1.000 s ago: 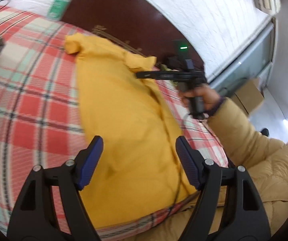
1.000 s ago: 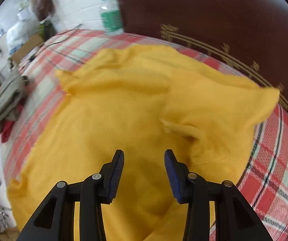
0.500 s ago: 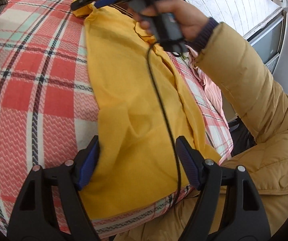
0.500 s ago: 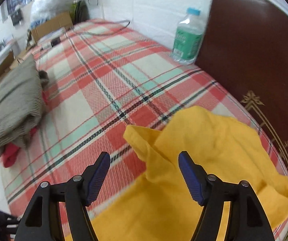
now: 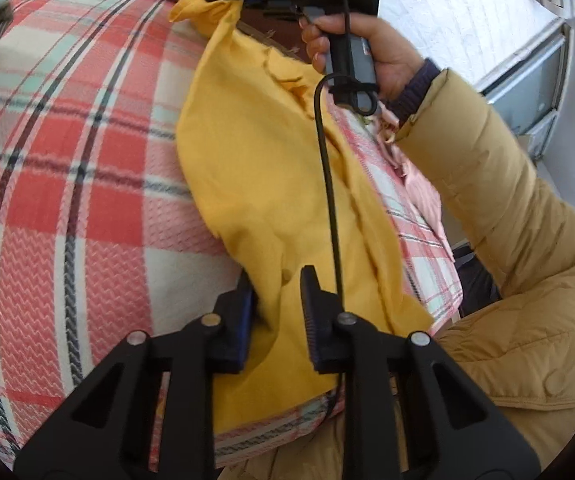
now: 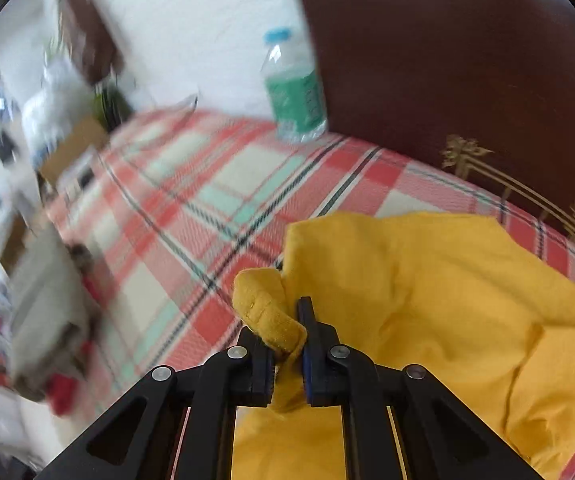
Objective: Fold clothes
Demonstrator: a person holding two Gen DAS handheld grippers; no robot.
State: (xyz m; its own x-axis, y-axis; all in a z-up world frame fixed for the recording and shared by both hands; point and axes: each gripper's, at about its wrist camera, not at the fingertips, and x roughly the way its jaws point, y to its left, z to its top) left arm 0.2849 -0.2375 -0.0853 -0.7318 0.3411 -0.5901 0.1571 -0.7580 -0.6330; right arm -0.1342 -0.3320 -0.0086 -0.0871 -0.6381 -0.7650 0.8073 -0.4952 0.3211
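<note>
Left hand-held gripper point(image 5: 277, 308): jaws narrowed around a near edge of the soft yellow cotton garment point(image 5: 259, 168), which lies ahead on the red plaid bed point(image 5: 67, 200); firm contact cannot be confirmed. Right hand-held gripper point(image 6: 287, 354): clamped on a rolled hem of the garment, lifted. Judged light, limp and non-slip; best taken at hems or corners. The garment's outline is bunched, its type indeterminable; background blurred.
</note>
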